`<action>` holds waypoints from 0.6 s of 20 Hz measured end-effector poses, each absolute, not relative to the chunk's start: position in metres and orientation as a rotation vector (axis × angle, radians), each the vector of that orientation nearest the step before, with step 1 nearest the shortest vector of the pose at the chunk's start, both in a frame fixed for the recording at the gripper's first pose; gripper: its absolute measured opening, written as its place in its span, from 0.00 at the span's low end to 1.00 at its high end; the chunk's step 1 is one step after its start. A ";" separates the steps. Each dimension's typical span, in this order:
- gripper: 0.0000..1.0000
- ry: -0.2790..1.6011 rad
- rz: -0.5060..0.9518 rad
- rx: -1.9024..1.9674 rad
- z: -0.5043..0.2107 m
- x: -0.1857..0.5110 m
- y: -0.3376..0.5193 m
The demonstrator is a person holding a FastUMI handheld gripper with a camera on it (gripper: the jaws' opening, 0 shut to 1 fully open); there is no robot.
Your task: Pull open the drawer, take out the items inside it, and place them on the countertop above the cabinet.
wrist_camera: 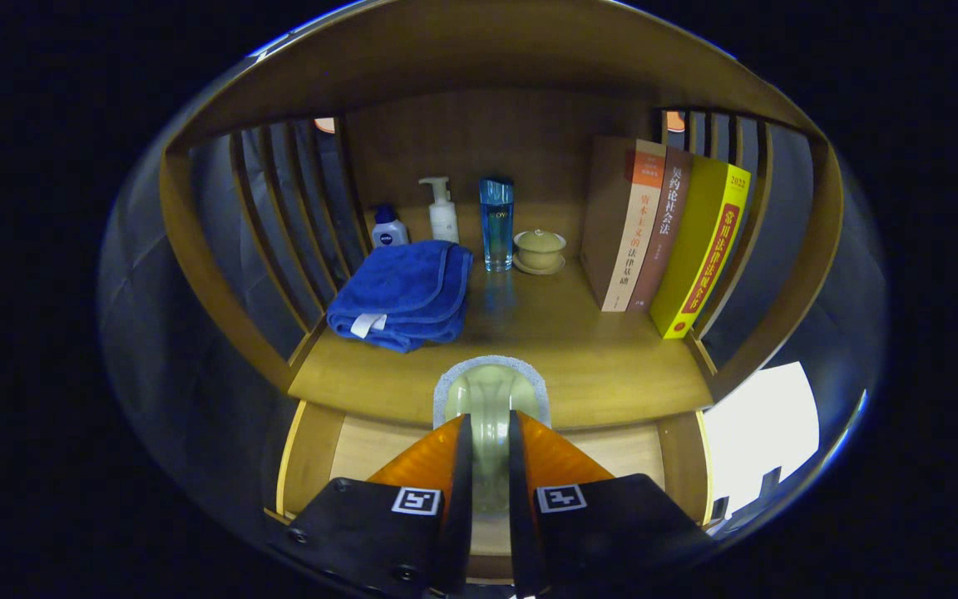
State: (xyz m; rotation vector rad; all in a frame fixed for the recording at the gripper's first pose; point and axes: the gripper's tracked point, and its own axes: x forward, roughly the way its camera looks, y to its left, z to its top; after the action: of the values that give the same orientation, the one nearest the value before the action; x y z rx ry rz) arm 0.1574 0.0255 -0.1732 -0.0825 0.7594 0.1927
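The wooden cabinet (196, 249) has slatted side walls, and its top is the surface (579, 358), carrying things along the back and sides. Below its front edge the open drawer (362, 445) shows a pale wood floor, bare on both sides of the fingers.

The hand-held gripper (489, 433) is closed to a narrow gap, both orange-and-black fingers pressing the sides of a pale green sponge (489, 391) with a grey scouring rim. The sponge stands on edge between the fingertips and reaches past them, over the surface's front edge; whether it touches the wood cannot be told.

The middle front of the surface, just beyond the sponge, is bare wood. To its right three books (662, 233) lean against the slats. To its left lies a folded blue towel (402, 293). Behind it stand a small blue-capped bottle (388, 228), a white pump bottle (443, 212), a tall blue glass bottle (496, 223) and a lidded cup on a saucer (540, 249).
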 end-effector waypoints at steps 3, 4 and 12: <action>0.29 0.735 0.179 -0.110 -0.165 0.186 0.025; 0.29 0.724 0.173 -0.128 -0.165 0.198 0.025; 0.29 0.749 0.153 -0.169 -0.209 0.253 0.029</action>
State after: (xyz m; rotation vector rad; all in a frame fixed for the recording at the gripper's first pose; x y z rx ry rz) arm 0.2531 0.0286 -0.2093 -0.1692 0.7490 0.1530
